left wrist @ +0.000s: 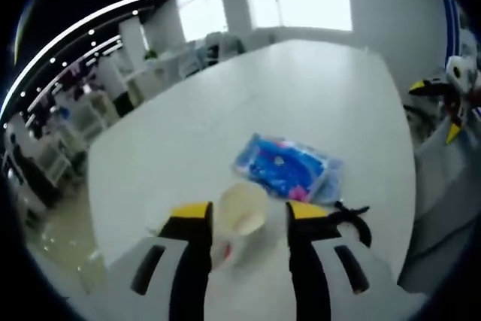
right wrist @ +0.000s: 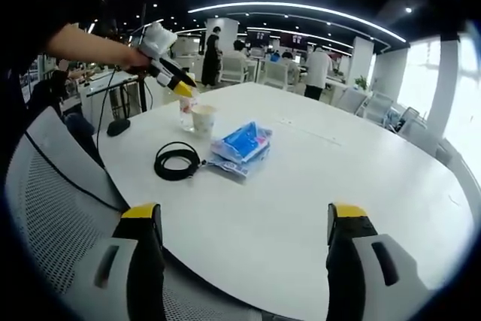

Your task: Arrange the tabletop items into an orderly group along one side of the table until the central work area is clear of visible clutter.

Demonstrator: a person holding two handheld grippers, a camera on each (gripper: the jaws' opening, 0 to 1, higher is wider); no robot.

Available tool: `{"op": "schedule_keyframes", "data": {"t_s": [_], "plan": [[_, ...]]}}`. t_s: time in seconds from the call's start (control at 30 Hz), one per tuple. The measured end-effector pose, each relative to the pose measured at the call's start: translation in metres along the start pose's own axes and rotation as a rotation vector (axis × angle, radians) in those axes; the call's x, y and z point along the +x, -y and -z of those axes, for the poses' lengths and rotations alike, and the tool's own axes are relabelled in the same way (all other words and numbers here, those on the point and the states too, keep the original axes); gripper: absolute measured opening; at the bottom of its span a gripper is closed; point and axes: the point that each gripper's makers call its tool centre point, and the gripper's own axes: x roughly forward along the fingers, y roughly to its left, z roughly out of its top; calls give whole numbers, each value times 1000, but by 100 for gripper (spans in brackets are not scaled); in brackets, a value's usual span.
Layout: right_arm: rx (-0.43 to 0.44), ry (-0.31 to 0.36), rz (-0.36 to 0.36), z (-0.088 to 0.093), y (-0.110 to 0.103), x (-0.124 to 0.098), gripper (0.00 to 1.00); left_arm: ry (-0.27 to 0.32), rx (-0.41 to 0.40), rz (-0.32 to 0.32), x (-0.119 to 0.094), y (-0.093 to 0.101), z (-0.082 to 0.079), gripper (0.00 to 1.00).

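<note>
1. The white table (right wrist: pixel 316 186) carries a blue packet (right wrist: pixel 242 143) near its middle.
2. A paper cup (right wrist: pixel 203 119) stands just beside the packet, on the side toward the table edge; a clear cup (right wrist: pixel 187 113) touches it.
3. A coiled black cable (right wrist: pixel 177 161) lies near the packet.
4. The left gripper (left wrist: pixel 246 210) has its jaws apart around the paper cup (left wrist: pixel 242 208), not clamped.
5. The right gripper (right wrist: pixel 245 217) hangs over the table edge, well apart from the packet, jaws wide apart and empty.
6. A mesh chair (right wrist: pixel 52 208) stands by the table.
</note>
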Motion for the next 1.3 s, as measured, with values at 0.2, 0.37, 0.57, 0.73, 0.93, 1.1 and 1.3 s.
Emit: {"op": "schedule_keyframes", "data": {"t_s": [0.2, 0.37, 0.57, 0.73, 0.93, 1.1, 1.3], "plan": [[1, 2, -5, 0, -1, 0, 91, 45, -55, -35, -18, 2, 0, 43], [4, 3, -8, -1, -1, 0, 91, 62, -94, -48, -31, 7, 4, 50], [7, 3, -9, 0, -2, 0, 92, 83, -142, -60, -45, 17, 12, 53], [6, 3, -10, 0, -3, 0, 93, 88, -151, -63, -54, 26, 20, 55], [4, 4, -13, -1, -3, 0, 93, 98, -173, -79, -66, 37, 25, 62], [3, 3, -16, 0, -4, 0, 93, 89, -163, -77, -71, 47, 32, 65], [3, 1, -16, 0, -4, 0, 93, 109, -189, -82, -79, 63, 33, 67]]}}
